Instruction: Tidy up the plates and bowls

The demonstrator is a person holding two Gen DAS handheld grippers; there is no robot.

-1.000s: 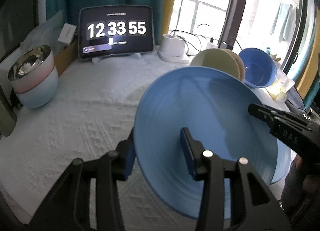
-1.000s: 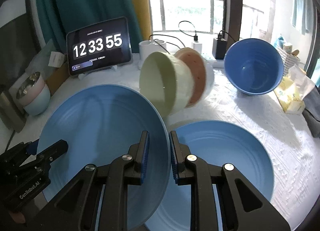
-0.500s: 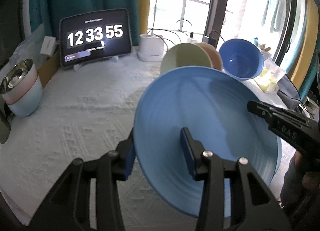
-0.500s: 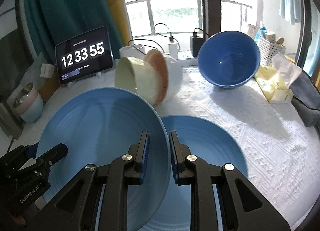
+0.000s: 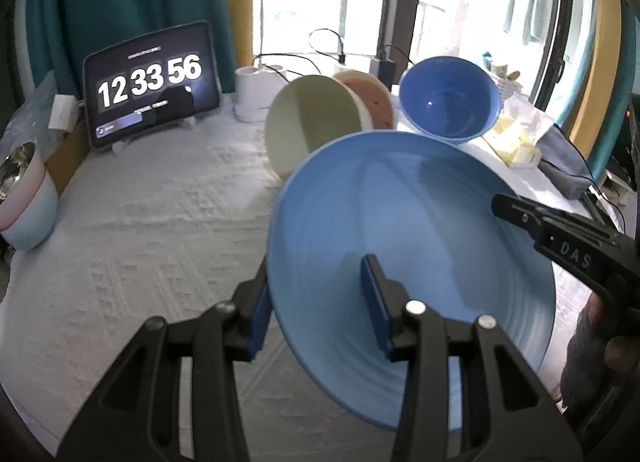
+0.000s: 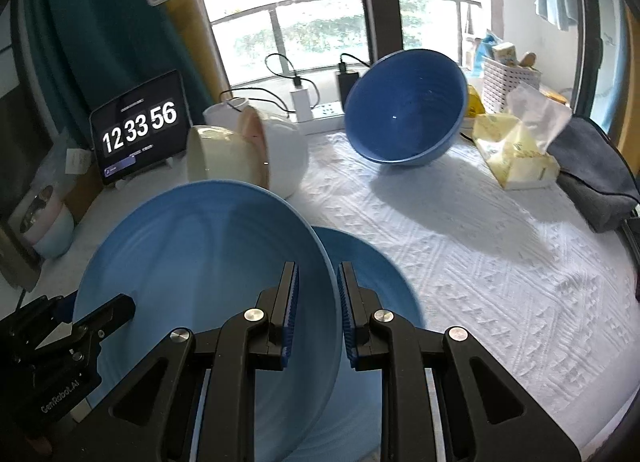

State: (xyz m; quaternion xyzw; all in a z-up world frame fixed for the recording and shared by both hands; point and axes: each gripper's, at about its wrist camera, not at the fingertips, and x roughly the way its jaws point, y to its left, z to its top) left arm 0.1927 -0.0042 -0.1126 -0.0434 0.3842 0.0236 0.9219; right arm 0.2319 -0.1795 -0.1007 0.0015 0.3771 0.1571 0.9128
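Left wrist view: the left gripper clamped the near rim of a light blue plate, one pad under the rim and the other on the plate's inner face, holding it tilted above the white textured tablecloth. The right gripper reached in from the right edge across the plate's far side. Behind the plate, a cream bowl lay on its side with a pink bowl nested against it, and a dark blue bowl leaned tilted just to their right. A tablet clock read 12 33 56 at the back, and a stack of pastel bowls stood at the left edge.

Right wrist view: the right gripper gripped the plate's right rim between its blue pads, jaws nearly closed on the thin edge. The left gripper held the opposite rim at lower left. A second light blue plate lay flat on the tablecloth beneath and to the right of the raised one. The cream bowl and a white bowl lay tipped behind it, the dark blue bowl farther right, near a yellow tissue pack and a grey cloth
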